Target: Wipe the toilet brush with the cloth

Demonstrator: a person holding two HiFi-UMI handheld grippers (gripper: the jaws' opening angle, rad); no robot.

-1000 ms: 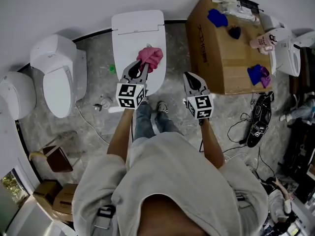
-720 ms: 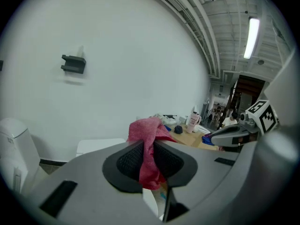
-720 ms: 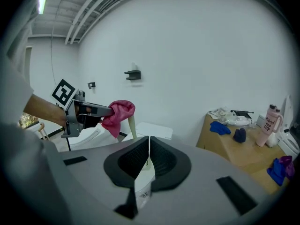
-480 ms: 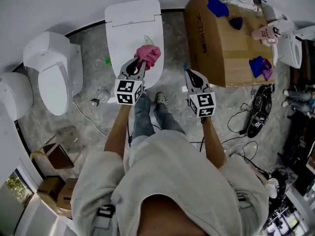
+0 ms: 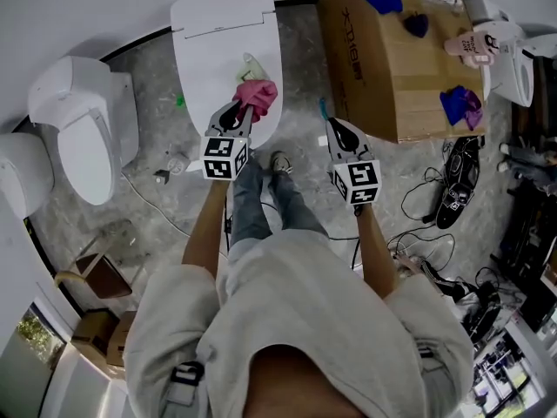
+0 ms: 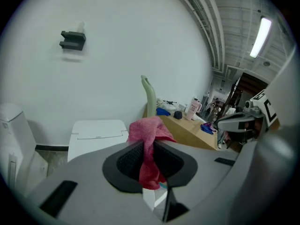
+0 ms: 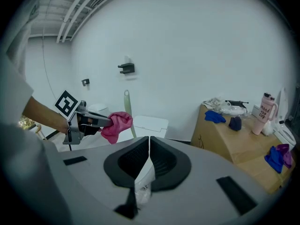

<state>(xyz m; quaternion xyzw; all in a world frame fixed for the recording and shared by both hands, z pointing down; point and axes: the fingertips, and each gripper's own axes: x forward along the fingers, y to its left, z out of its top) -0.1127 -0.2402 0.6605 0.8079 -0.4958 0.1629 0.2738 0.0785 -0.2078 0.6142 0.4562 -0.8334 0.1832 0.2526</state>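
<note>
The left gripper (image 5: 243,111) pinches the soft pink cloth (image 5: 258,95) beside the pale green toilet brush handle (image 5: 248,63) (likely light, stiff, slick) over the white toilet (image 5: 213,33). The right gripper (image 5: 333,127), jaws pressed together empty, should grip mid-handle.

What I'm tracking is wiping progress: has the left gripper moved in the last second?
Yes, slightly: the left gripper has drawn back toward the toilet lid's front edge.

Crumpled pink cloth (image 6: 149,135) hangs pinched at its middle, pale-green toilet brush (image 6: 149,97) upright just behind
</note>
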